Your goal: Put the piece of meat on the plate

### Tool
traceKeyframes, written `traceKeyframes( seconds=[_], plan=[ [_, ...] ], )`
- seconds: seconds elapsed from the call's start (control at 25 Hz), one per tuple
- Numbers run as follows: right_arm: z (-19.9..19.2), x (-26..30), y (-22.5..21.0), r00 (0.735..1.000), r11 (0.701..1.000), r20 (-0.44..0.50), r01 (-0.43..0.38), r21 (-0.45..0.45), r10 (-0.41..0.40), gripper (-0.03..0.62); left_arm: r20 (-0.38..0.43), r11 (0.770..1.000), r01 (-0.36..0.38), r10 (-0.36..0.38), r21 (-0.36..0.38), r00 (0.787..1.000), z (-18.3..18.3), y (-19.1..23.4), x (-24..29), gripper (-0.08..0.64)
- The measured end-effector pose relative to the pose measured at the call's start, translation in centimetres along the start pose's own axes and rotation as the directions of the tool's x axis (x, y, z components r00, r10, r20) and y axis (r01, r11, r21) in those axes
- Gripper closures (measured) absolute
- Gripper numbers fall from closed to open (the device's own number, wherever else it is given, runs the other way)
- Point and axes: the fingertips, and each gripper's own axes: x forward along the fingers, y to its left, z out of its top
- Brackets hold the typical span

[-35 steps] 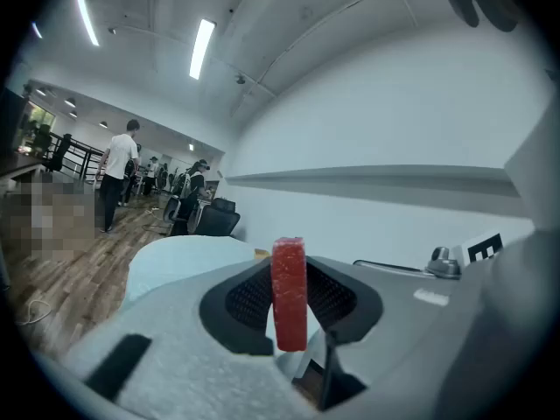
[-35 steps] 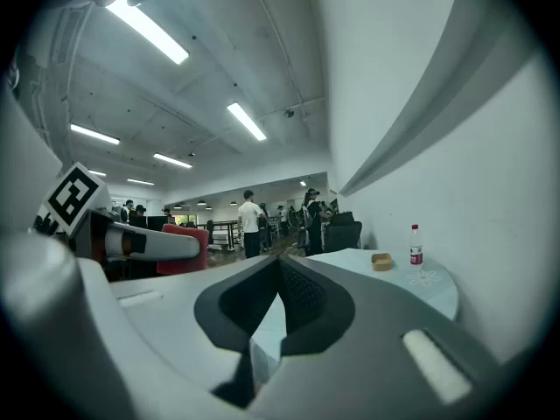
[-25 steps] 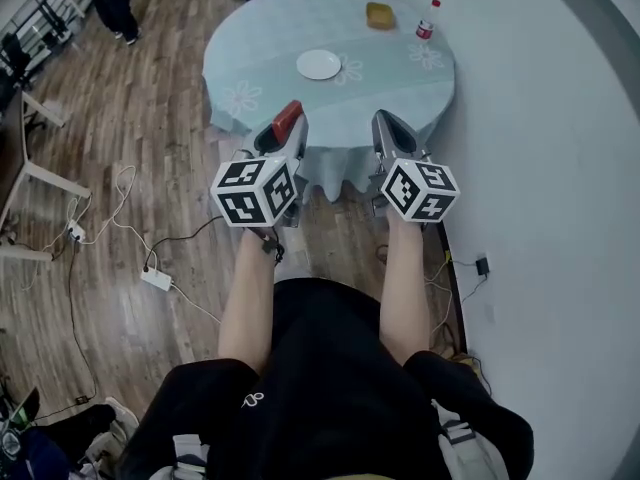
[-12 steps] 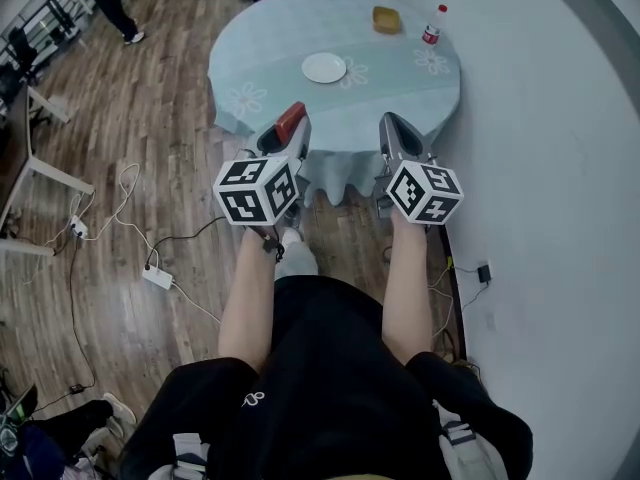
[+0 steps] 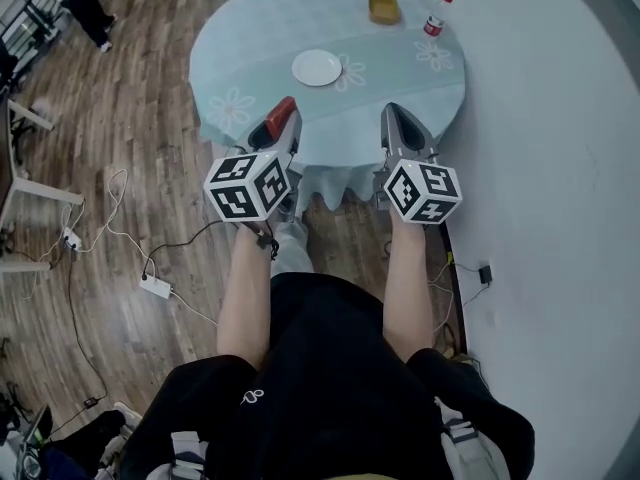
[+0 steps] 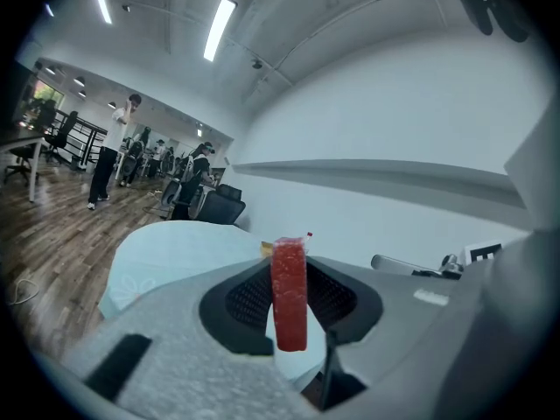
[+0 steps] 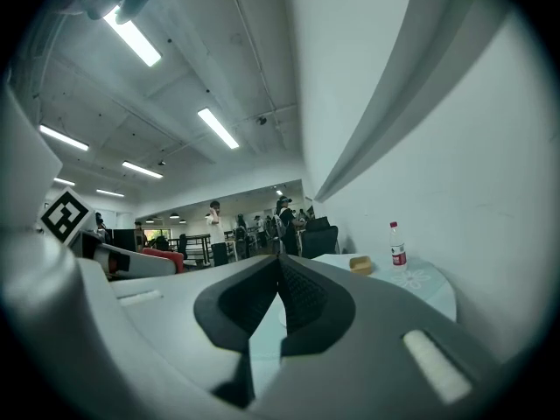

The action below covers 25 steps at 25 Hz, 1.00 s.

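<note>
A red slab of meat [image 6: 289, 294] stands on edge between the jaws of my left gripper [image 6: 290, 300], which is shut on it; the head view shows the meat [image 5: 281, 117] at the tip of that left gripper [image 5: 280, 128], over the near edge of the round table [image 5: 250, 38]. The white plate [image 5: 317, 67] lies empty near the table's middle, beyond both grippers. My right gripper [image 5: 401, 128] is level beside the left one, jaws shut with nothing in them; in its own view the right gripper [image 7: 280, 265] has its pads touching.
A yellow box [image 5: 384, 9] and a red-capped bottle [image 5: 435, 18] stand at the table's far right. A white curved wall [image 5: 560, 168] runs close on the right. Cables and a power strip [image 5: 156, 285] lie on the wooden floor at left. People stand far off.
Both grippers have moved forward toward the table, which now sits closer and larger in view. The meat stays held in the left gripper.
</note>
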Motion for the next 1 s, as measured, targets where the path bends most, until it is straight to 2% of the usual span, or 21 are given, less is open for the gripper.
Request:
traceKeyframes(
  seconds=[0.2,0.4,0.6,0.76,1.0],
  plan=[
    [-0.6,6.4,-2.8,0.999,0.999,-0.003,0.034,-0.019,-0.034,0.583,-0.060,1.000,0.014,-0.016,-0.026,0.998,0.1,3.8,7.1,0.471],
    [-1.2,15.5,-4.0,1.000,0.999,0.000,0.027,-0.016,-0.027,0.583,-0.135,1.000,0.024,-0.027,-0.019,0.990,1.4,9.2,14.4,0.471],
    [-1.6,23.5,-4.6,0.999,0.999,-0.025,0.036,-0.020,-0.037,0.583,-0.179,0.998,0.068,-0.068,-0.005,0.981,3.6,13.4,20.2,0.471],
    [-2.9,26.4,-5.5,0.995,0.997,-0.076,0.058,-0.059,-0.063,0.583,-0.224,0.996,0.090,-0.093,-0.025,0.970,3.3,15.7,23.5,0.471],
    [-5.9,27.2,-10.0,0.977,0.990,-0.161,0.133,-0.047,-0.139,0.583,-0.308,0.989,0.114,-0.137,-0.091,0.941,-0.3,16.5,27.6,0.471]
  ],
)
